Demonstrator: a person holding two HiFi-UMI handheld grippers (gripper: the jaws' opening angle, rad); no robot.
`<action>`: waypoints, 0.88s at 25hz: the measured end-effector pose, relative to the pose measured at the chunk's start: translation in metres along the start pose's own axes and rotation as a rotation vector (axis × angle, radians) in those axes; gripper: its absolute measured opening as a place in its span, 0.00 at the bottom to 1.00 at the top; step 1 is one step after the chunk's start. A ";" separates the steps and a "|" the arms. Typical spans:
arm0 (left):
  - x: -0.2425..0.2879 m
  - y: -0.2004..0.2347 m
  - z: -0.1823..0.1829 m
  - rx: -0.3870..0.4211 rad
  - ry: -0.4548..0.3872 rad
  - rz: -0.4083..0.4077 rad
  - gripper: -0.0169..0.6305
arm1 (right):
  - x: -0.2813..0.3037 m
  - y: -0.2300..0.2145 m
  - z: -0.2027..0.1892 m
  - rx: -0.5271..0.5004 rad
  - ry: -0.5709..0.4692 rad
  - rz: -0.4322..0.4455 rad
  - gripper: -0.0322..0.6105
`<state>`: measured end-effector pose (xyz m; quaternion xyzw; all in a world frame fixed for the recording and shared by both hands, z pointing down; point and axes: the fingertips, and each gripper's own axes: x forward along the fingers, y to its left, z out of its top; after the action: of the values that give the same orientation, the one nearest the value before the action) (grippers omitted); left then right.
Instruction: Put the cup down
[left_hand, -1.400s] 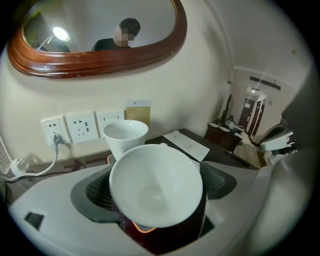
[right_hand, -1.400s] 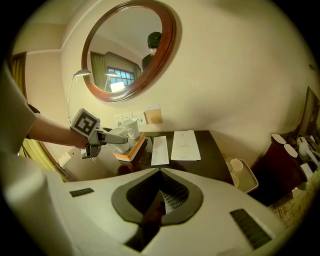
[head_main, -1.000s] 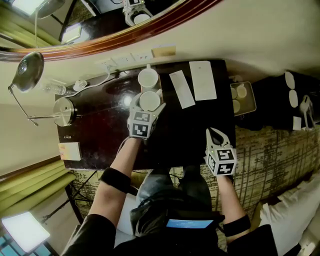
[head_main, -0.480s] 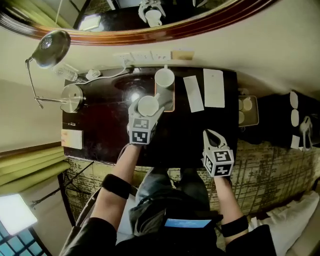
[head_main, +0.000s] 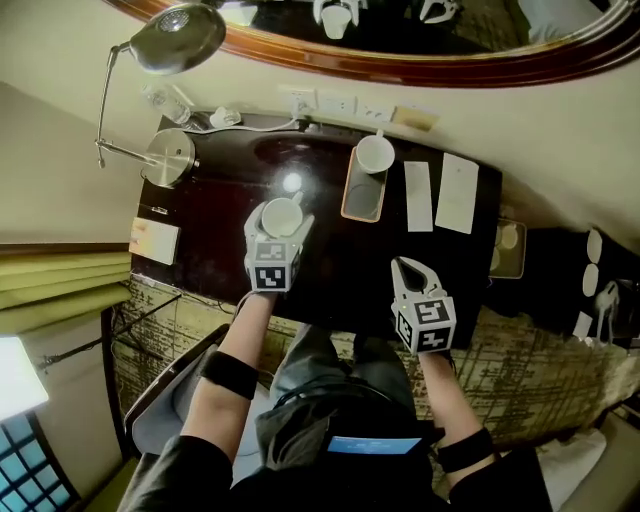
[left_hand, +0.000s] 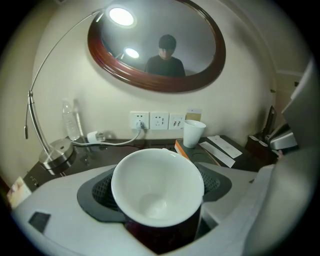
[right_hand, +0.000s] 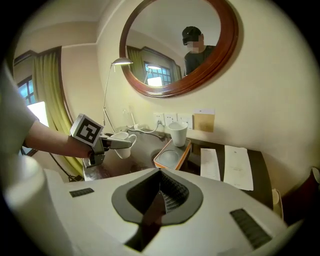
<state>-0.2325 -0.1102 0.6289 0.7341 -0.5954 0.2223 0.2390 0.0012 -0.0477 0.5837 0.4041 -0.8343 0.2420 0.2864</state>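
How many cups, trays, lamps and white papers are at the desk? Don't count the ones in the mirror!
Cups: 2, the held cup in the left gripper and the second cup on the tray
Trays: 1
Lamps: 1
White papers: 2, narrow paper and wide paper
Total: 6

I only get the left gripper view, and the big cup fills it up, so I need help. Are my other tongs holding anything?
Observer: No. The right tongs are shut, with nothing between them.
Operator: Is there room on the tray?
Observer: Yes. The near half of the tray is bare, and the other cup stands at its far end.
Operator: Where's the handle on mine?
Observer: On your cup the handle points toward the wall, away from you.
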 end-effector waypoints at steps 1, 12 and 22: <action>-0.003 0.007 -0.004 -0.013 0.000 0.015 0.69 | 0.003 0.008 0.004 -0.010 0.002 0.017 0.07; -0.021 0.064 -0.039 -0.103 -0.006 0.121 0.69 | 0.036 0.076 0.026 -0.127 0.024 0.154 0.07; -0.016 0.077 -0.063 -0.140 -0.025 0.136 0.69 | 0.042 0.090 0.023 -0.164 0.054 0.176 0.07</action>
<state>-0.3137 -0.0728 0.6759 0.6762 -0.6609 0.1867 0.2666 -0.0998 -0.0350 0.5804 0.2978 -0.8755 0.2081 0.3185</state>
